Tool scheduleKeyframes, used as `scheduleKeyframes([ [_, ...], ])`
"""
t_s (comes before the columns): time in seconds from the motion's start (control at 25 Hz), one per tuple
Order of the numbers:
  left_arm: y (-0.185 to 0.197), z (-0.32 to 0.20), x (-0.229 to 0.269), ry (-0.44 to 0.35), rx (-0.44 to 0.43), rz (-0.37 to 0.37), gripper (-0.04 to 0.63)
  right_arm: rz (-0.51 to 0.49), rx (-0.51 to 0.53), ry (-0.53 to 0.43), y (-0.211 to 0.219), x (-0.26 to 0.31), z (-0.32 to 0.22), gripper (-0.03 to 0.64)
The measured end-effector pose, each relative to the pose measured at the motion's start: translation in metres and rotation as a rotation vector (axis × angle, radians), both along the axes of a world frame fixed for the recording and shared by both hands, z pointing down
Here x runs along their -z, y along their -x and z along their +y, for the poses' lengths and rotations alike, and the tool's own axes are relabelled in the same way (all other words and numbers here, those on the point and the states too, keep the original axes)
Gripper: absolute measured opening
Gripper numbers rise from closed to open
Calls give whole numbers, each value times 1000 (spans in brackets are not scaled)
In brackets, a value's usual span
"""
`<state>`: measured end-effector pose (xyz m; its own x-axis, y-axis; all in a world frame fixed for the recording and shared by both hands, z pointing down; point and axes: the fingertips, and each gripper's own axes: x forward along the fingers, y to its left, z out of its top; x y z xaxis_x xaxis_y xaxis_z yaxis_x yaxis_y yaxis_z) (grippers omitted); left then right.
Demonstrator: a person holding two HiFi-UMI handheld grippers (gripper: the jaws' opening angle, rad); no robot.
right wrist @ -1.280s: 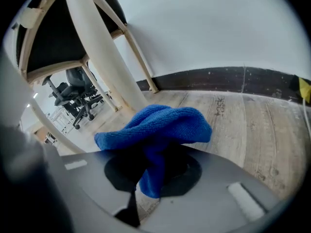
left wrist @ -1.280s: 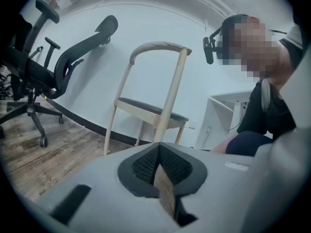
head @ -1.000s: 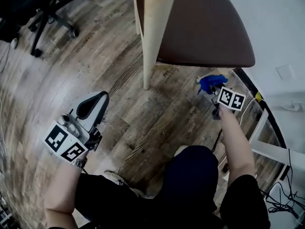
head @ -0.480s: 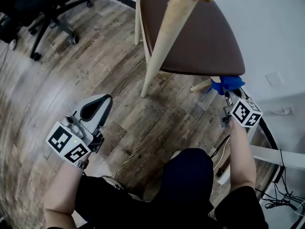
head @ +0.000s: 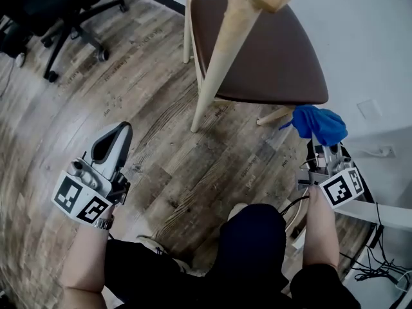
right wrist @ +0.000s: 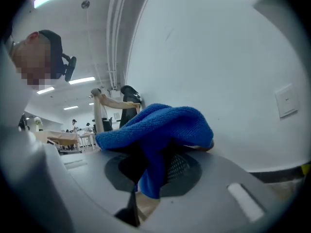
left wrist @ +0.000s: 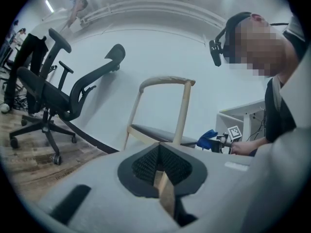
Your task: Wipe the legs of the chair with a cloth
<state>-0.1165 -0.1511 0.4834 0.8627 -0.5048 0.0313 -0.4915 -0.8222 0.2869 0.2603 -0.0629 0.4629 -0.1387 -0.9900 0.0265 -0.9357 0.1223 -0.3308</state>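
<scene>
A wooden chair with a brown seat (head: pixel 257 44) stands by the white wall on pale legs (head: pixel 219 69). Right of its short rear leg (head: pixel 273 116), my right gripper (head: pixel 320 148) is shut on a bunched blue cloth (head: pixel 320 124). The cloth hangs clear of that leg. In the right gripper view the cloth (right wrist: pixel 155 125) drapes over the jaws and hides the pads. My left gripper (head: pixel 114 137) hovers over the floor left of the chair, shut on nothing. From the left gripper view the chair (left wrist: pixel 165 110) and the blue cloth (left wrist: pixel 206 140) lie ahead of the left gripper (left wrist: pixel 163 178).
A black office chair (head: pixel 58 11) on castors stands at the far left. A white desk frame (head: pixel 380 211) and cables (head: pixel 380 262) sit at the right by the wall. My knee (head: pixel 254 237) is low in the middle.
My right gripper has lifted the blue cloth away from the rear leg, right and back toward me. The left gripper has drifted slightly left.
</scene>
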Motion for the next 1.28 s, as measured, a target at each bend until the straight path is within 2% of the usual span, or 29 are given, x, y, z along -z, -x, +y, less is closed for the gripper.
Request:
scheduleKeyframes([
  [0.16,18,-2,30,-23,73,-23,-3,-34,27,40,16,36,8,64],
  [0.32,37,11,57,-34,75,-136,-3,-64,45,114,27,72,20,64],
  [0.6,61,57,126,140,91,-197,-3,-25,123,251,68,167,34,64],
  [0.76,63,82,186,204,64,-223,-3,-49,158,275,89,229,39,64],
  [0.96,63,89,273,262,48,-209,-3,-61,175,289,104,310,43,64],
  [1.08,57,94,329,299,54,-170,-3,-36,205,301,115,361,52,64],
  [1.28,30,99,408,294,21,-141,-3,-63,241,260,133,432,62,64],
])
